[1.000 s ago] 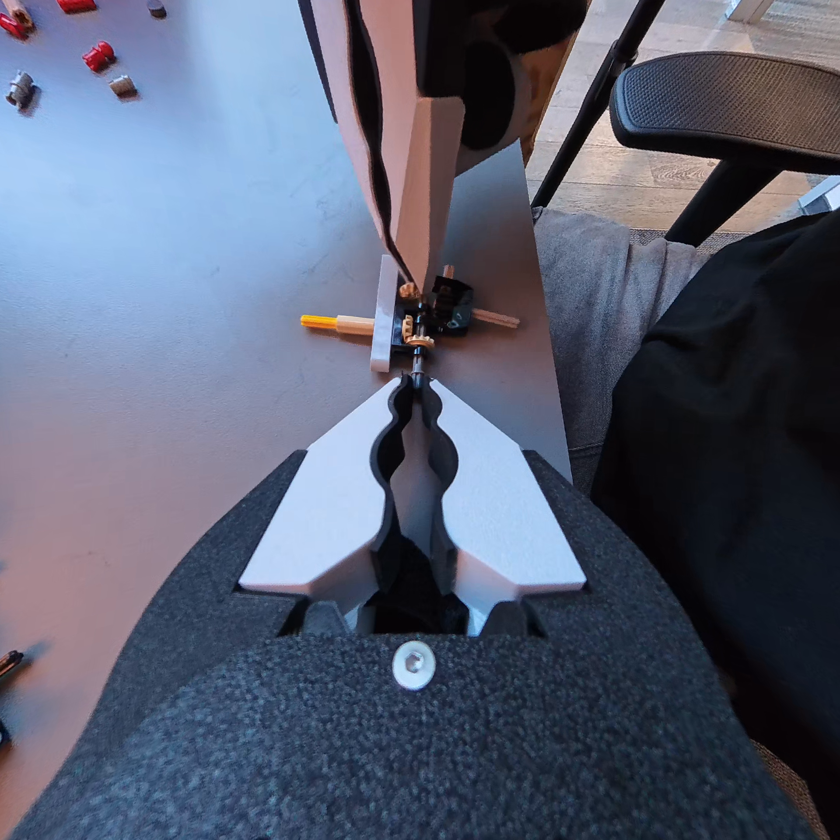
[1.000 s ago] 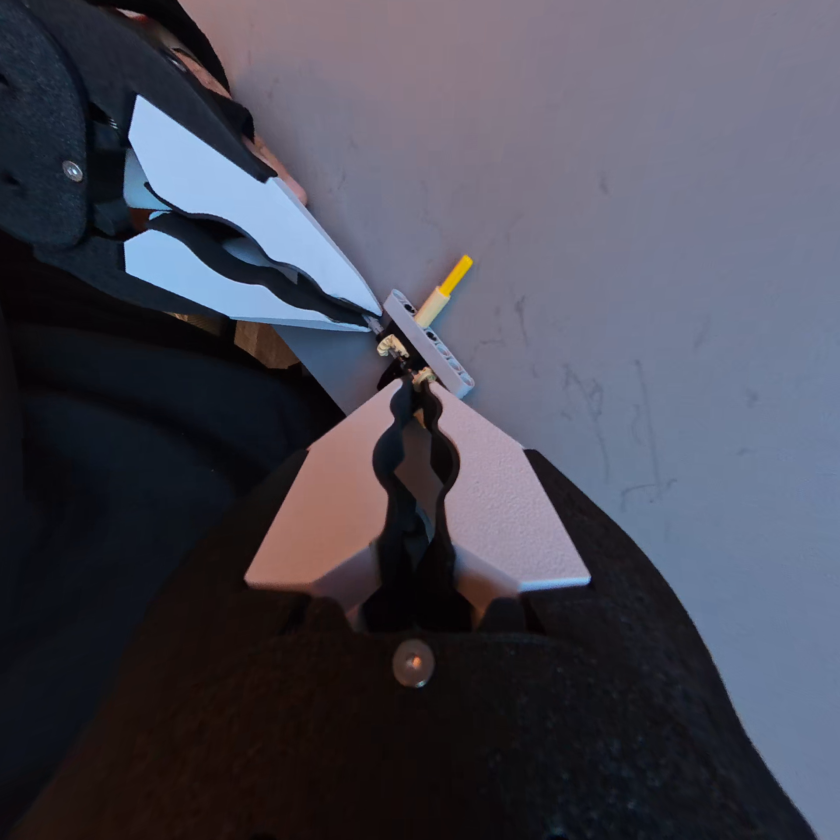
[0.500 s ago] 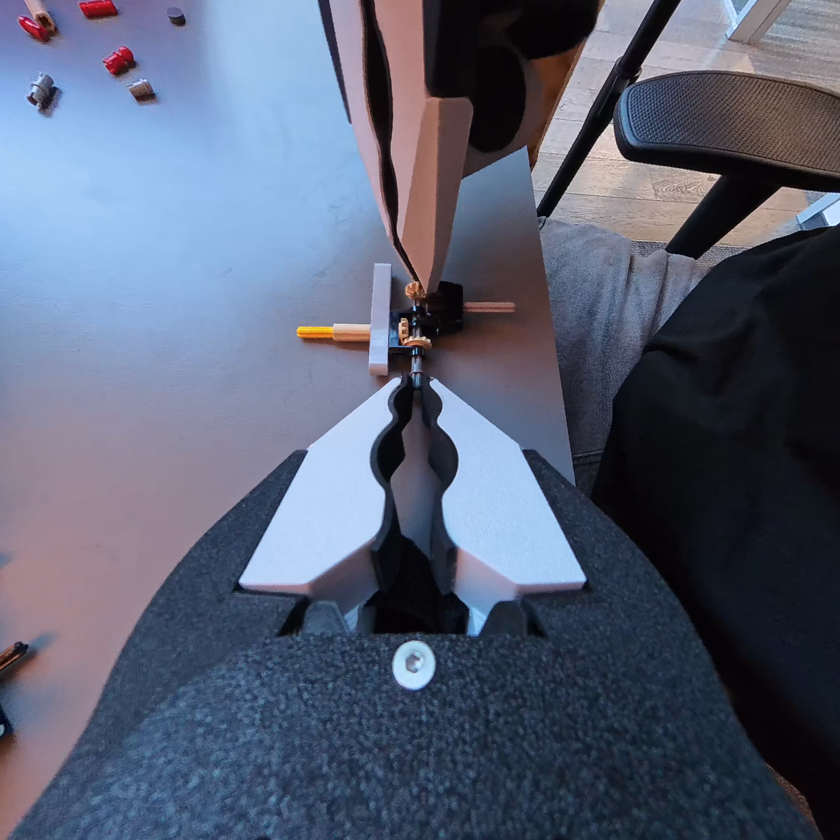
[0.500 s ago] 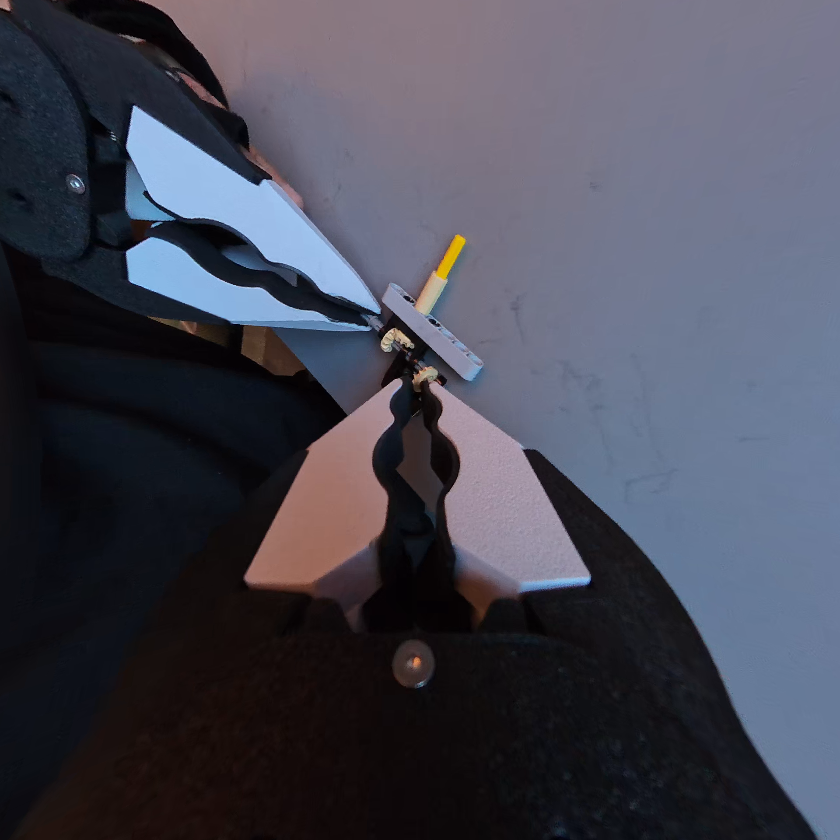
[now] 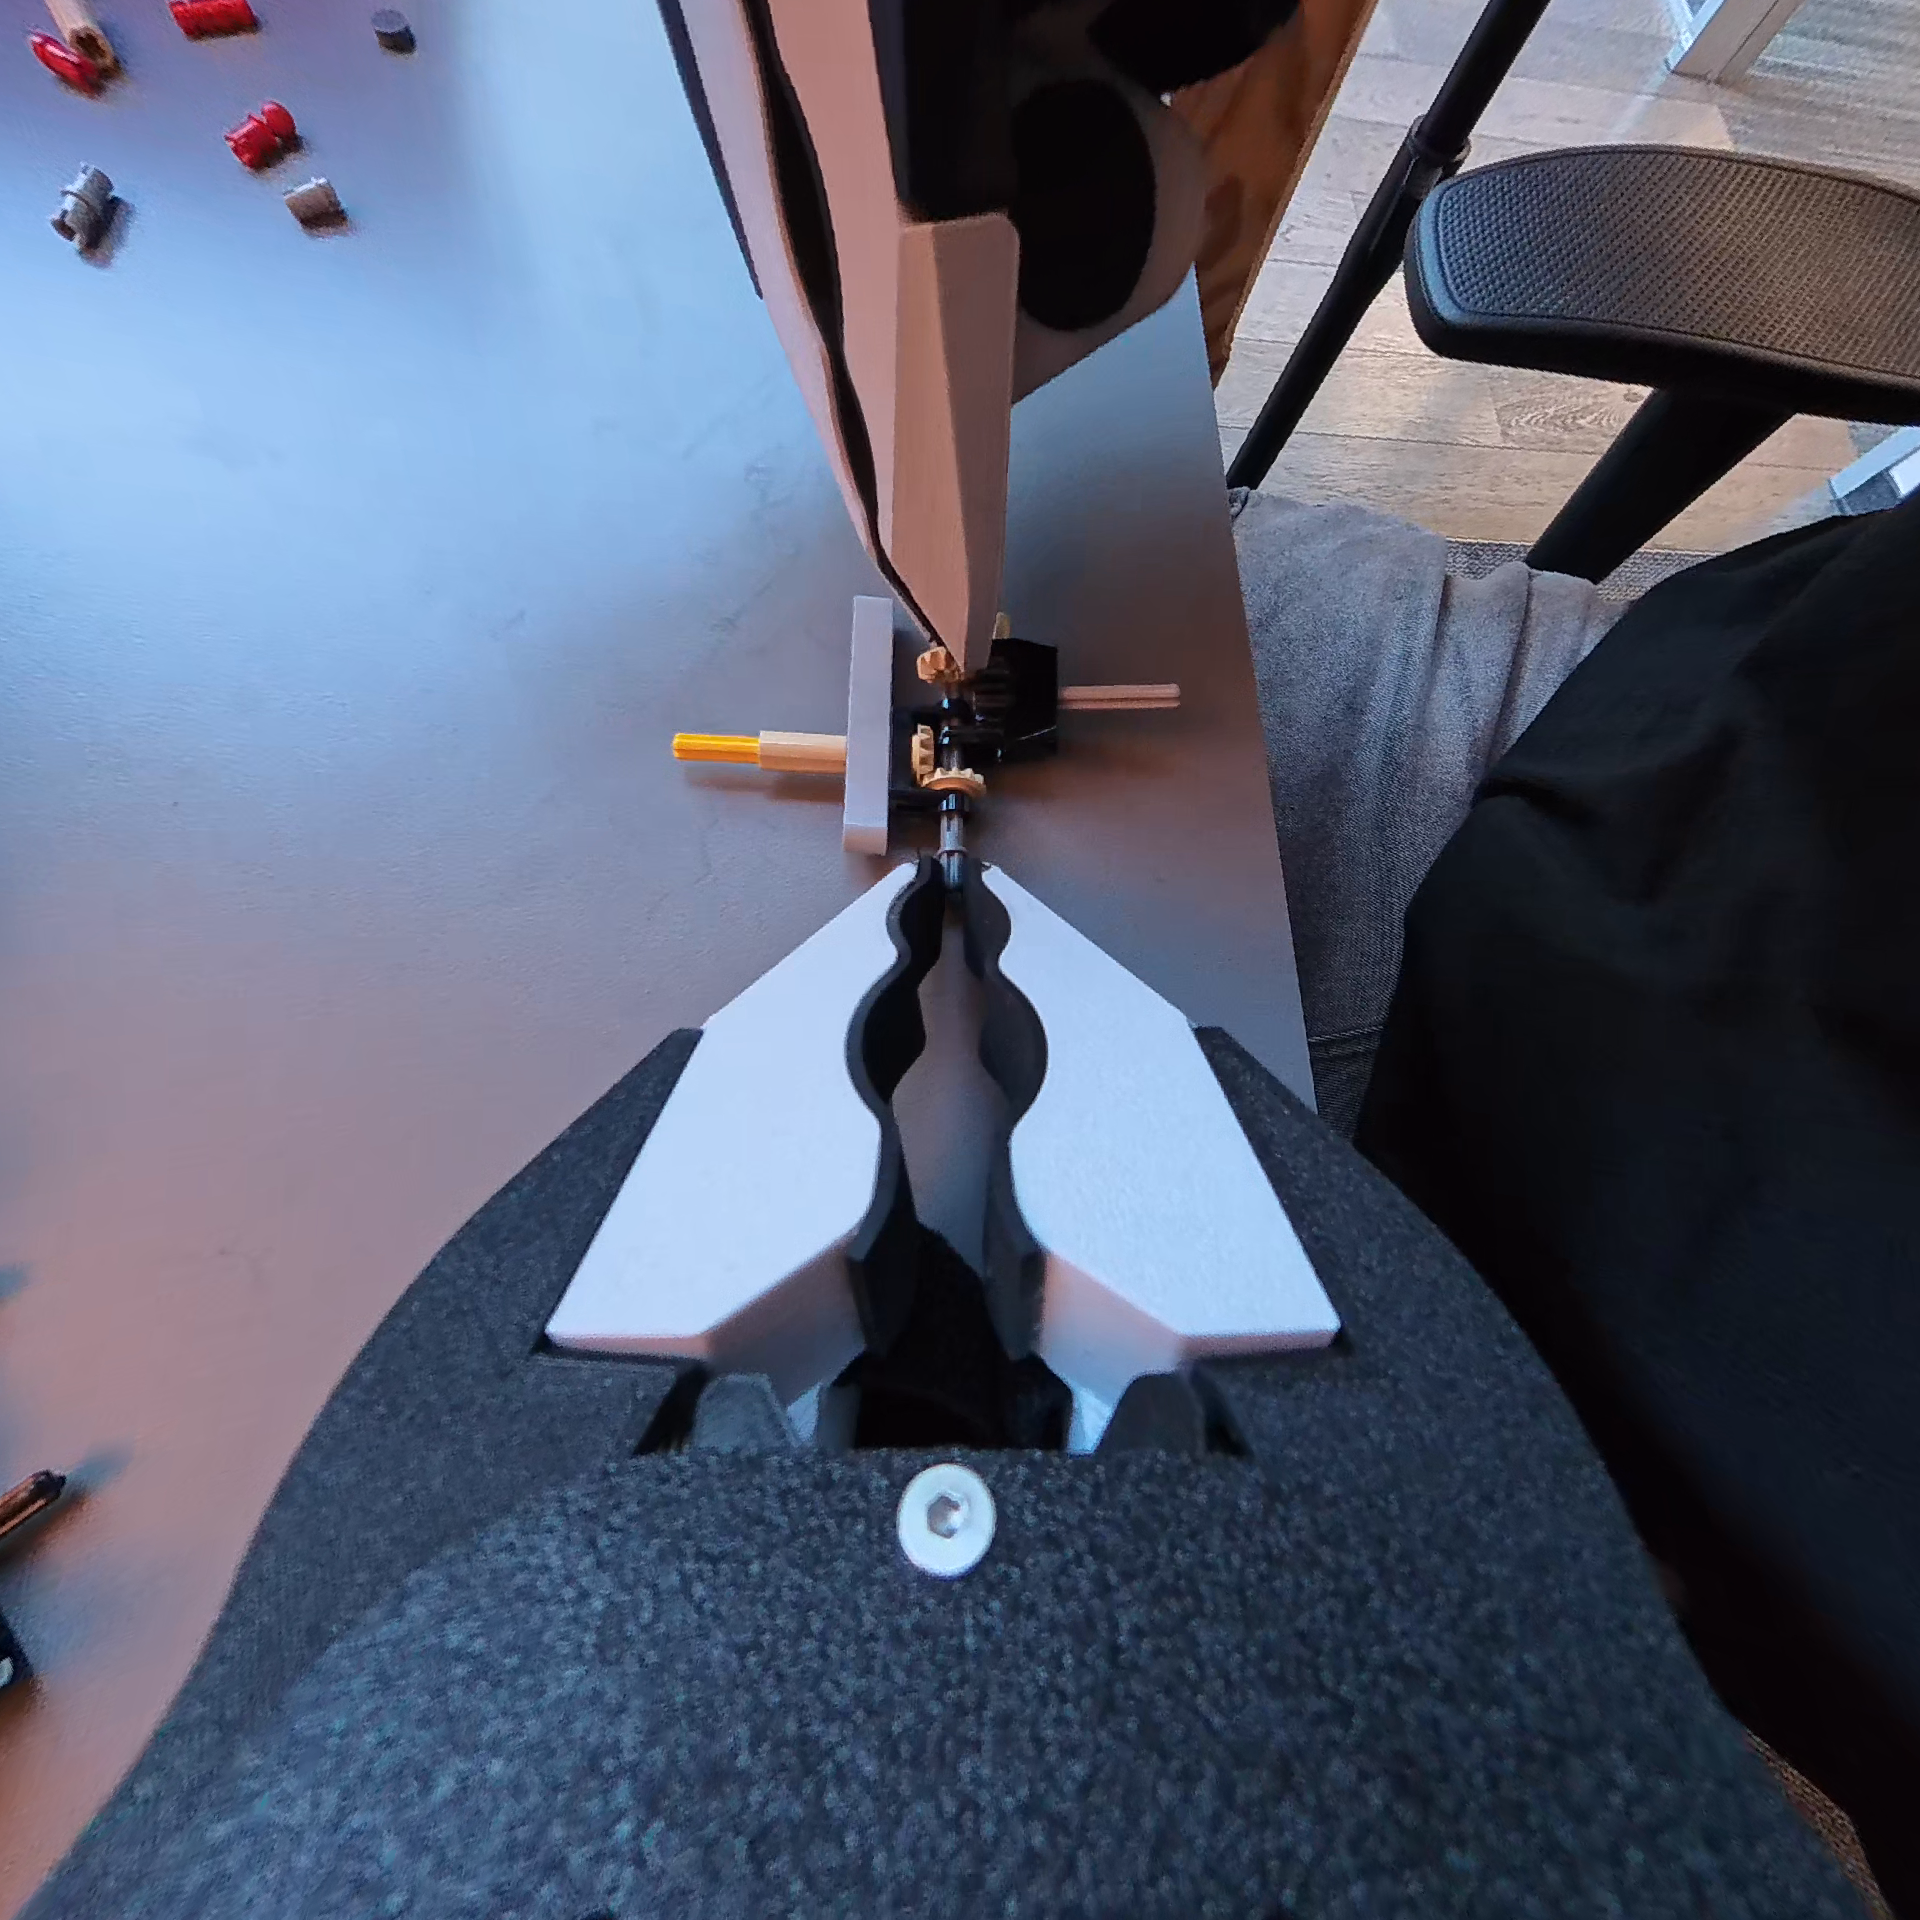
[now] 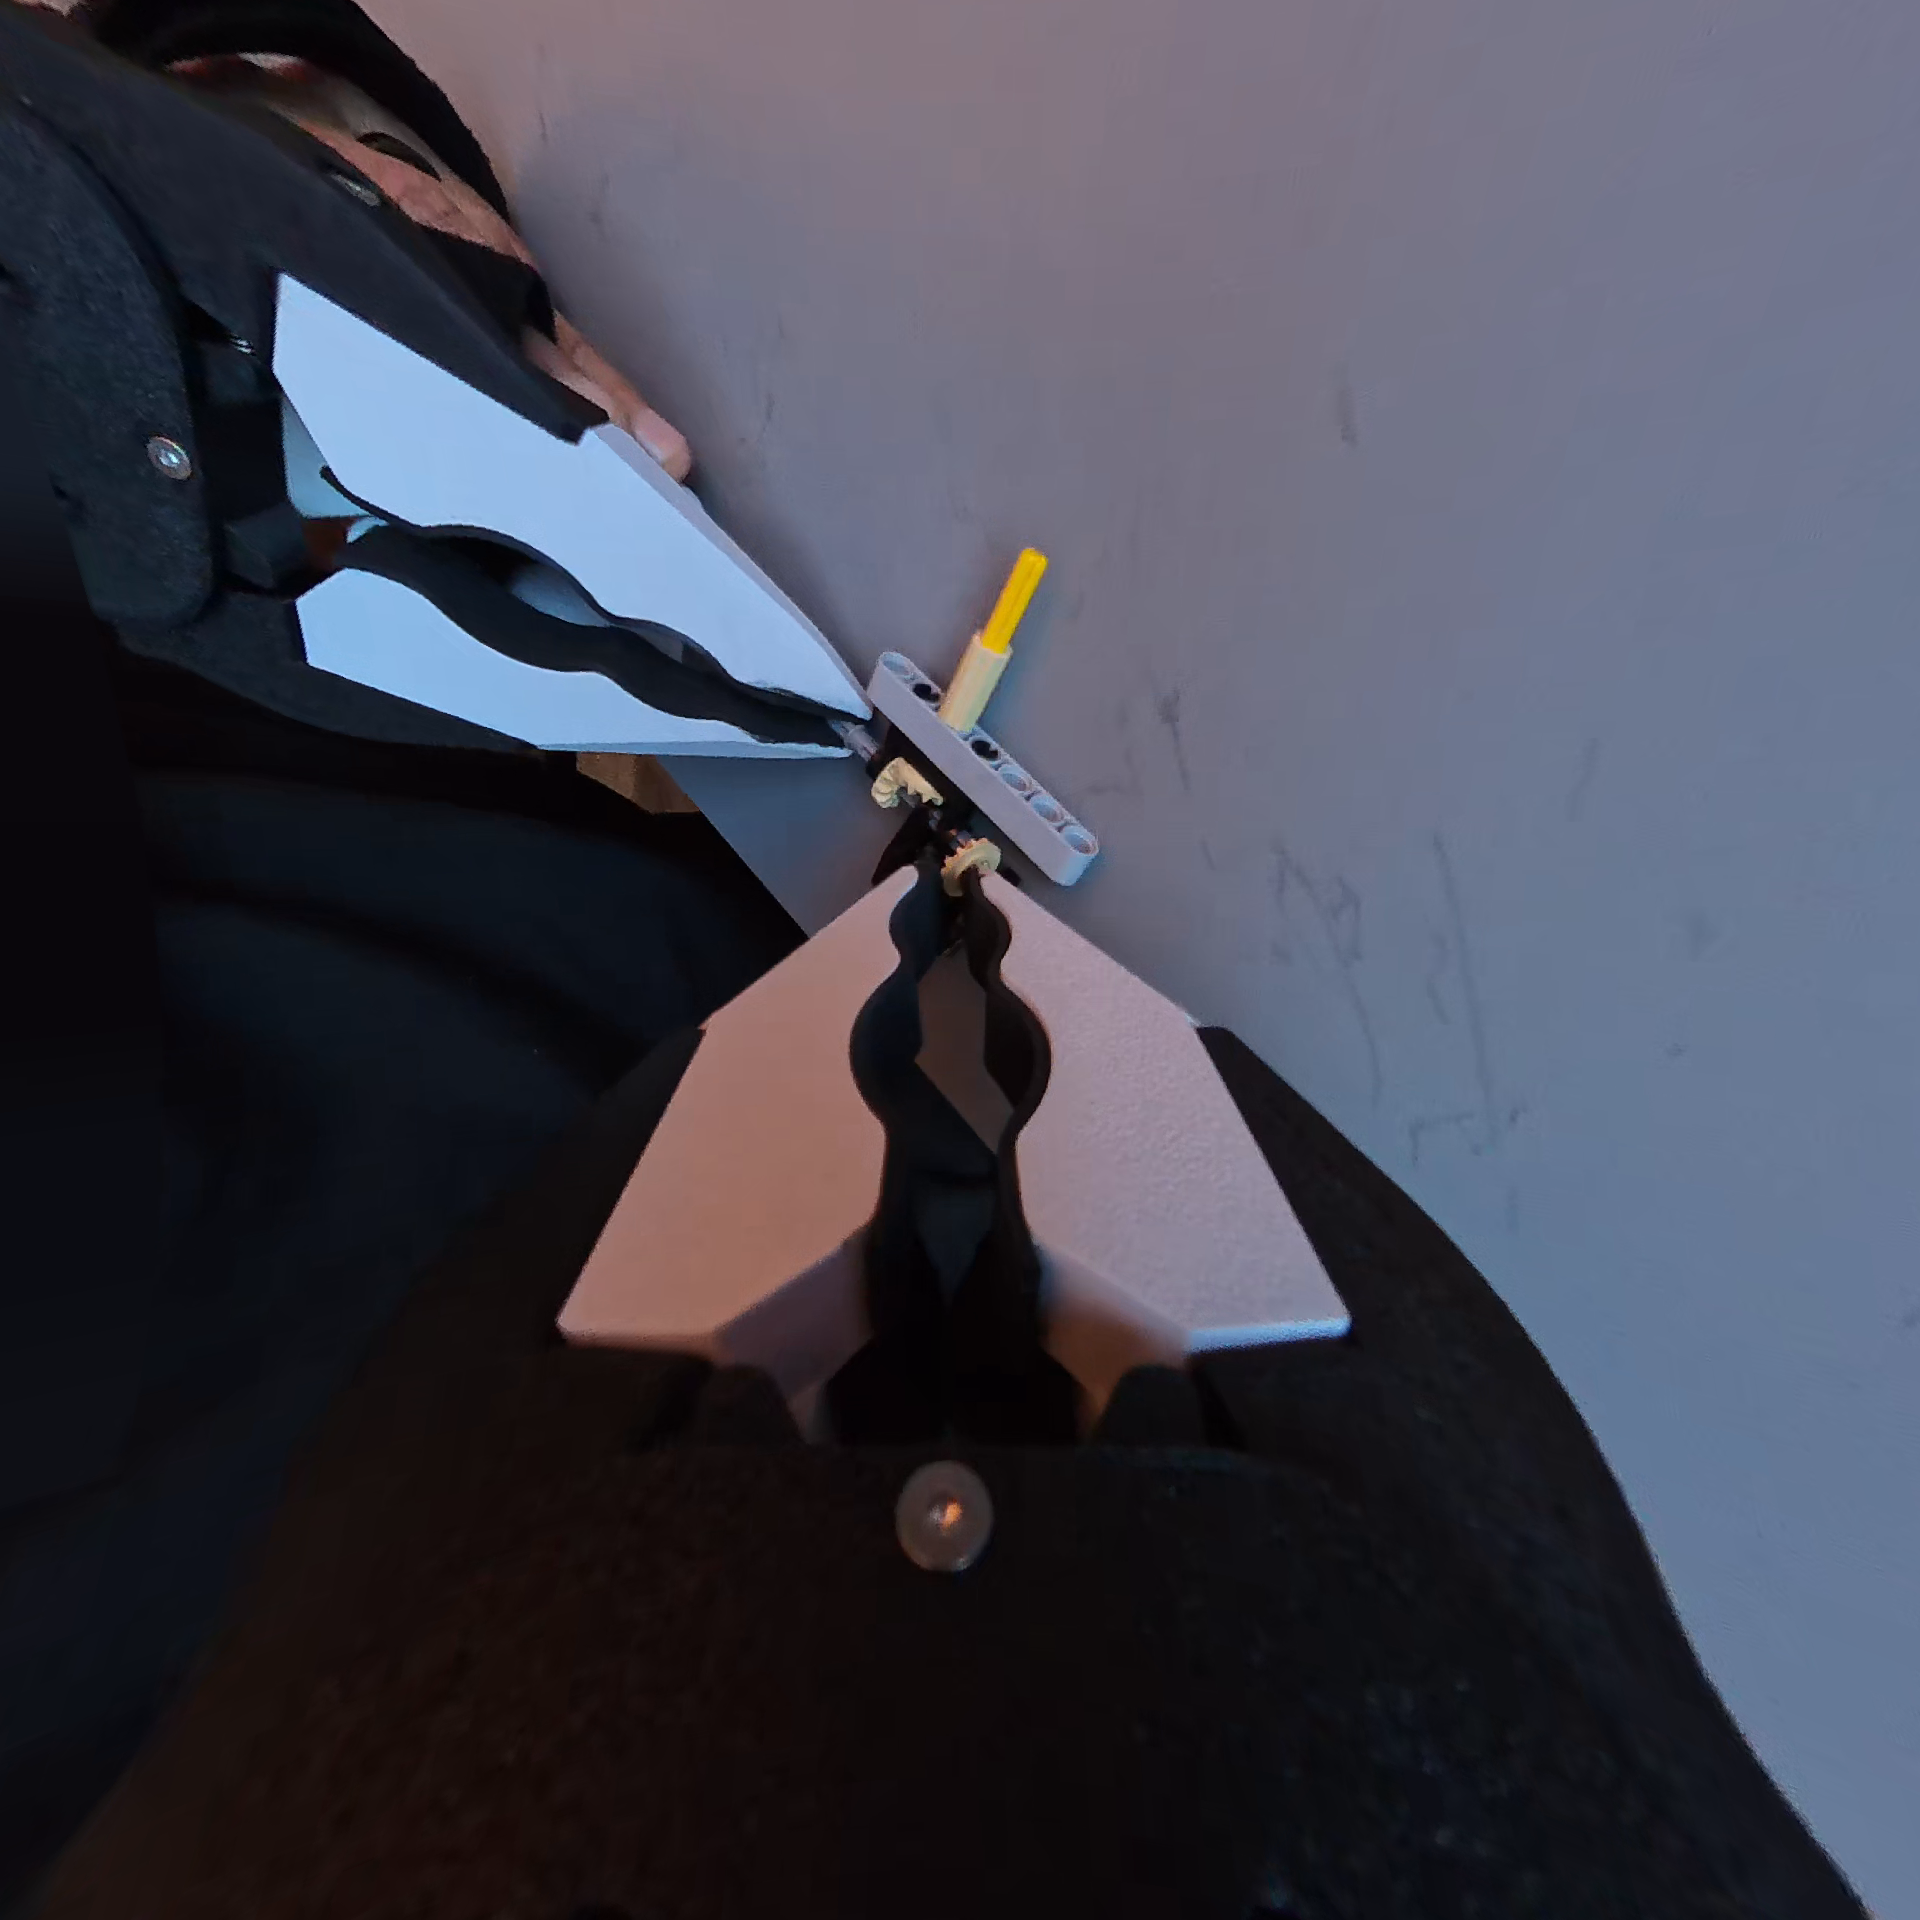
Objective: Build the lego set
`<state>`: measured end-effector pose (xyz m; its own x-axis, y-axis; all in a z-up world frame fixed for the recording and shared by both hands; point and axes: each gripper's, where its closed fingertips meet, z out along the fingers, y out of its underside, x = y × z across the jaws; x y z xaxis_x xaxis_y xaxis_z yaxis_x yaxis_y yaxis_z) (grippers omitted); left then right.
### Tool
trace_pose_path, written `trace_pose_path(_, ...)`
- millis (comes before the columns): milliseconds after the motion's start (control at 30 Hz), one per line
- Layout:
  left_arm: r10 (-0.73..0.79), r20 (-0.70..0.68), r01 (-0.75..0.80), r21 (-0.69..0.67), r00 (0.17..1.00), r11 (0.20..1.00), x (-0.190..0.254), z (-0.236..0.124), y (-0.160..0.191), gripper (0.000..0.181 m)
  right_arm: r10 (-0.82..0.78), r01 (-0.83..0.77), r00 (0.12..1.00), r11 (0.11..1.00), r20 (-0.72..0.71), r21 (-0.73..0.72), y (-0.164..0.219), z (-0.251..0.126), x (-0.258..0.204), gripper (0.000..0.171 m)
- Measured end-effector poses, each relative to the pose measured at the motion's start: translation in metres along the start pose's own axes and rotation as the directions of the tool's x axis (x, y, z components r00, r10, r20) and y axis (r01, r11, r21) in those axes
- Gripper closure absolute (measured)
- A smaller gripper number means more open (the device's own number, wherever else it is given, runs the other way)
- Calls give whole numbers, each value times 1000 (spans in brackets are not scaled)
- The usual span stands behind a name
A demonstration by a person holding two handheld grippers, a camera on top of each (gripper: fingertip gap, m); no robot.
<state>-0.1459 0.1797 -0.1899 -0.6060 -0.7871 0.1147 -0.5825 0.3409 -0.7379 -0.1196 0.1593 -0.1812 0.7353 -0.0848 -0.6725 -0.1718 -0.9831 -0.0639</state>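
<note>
A: What's the setting?

B: A smooth grey table [image 5: 416,623] with a wooden floor and a black mesh chair [image 5: 1683,260] beyond its edge. Loose red and grey pieces [image 5: 260,135] lie scattered at the far left corner, well apart from the work.

A: And the lego build?

B: The small lego assembly [image 5: 935,727] sits near the table's right edge: a pale grey holed beam [image 6: 987,769], a tan sleeve with a yellow axle [image 6: 1013,597] sticking out of one side, a black block with tan gears, and a thin tan axle out of the other side.

A: Where is it relative to the left gripper?

B: Directly ahead of the left gripper [image 5: 951,873]. Its fingertips are pinched together on the thin dark axle [image 5: 951,836] that projects from the assembly toward the camera.

A: The right gripper?

B: The right gripper [image 6: 951,883] comes from the opposite end. Its fingertips are closed at the assembly's far gear end; in the left wrist view its tip [image 5: 951,655] presses in just beside the black block. Exactly which piece it pinches is too small to tell.
</note>
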Motion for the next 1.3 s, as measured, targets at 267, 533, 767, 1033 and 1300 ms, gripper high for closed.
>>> trace_pose_path(267,2,2,-2,8,1000,1000,0,-1,-1,180,-24,21,999,998,-49,-54,1,0,1,168)
trace_pose_path(533,7,6,-7,9,1000,1000,-1,0,-2,180,-58,50,995,994,-81,-96,1,-1,2,167)
trace_pose_path(767,3,5,-3,5,1000,1000,-2,0,-2,180,-72,60,993,991,-93,-123,2,-1,1,165)
trace_pose_path(1033,-3,10,3,7,1000,1000,-4,0,-2,180,-108,94,983,991,-148,-96,5,-13,2,162)
trace_pose_path(1300,-5,6,5,7,1000,1000,-4,0,-2,180,-272,311,917,945,-293,97,-14,-29,13,162)
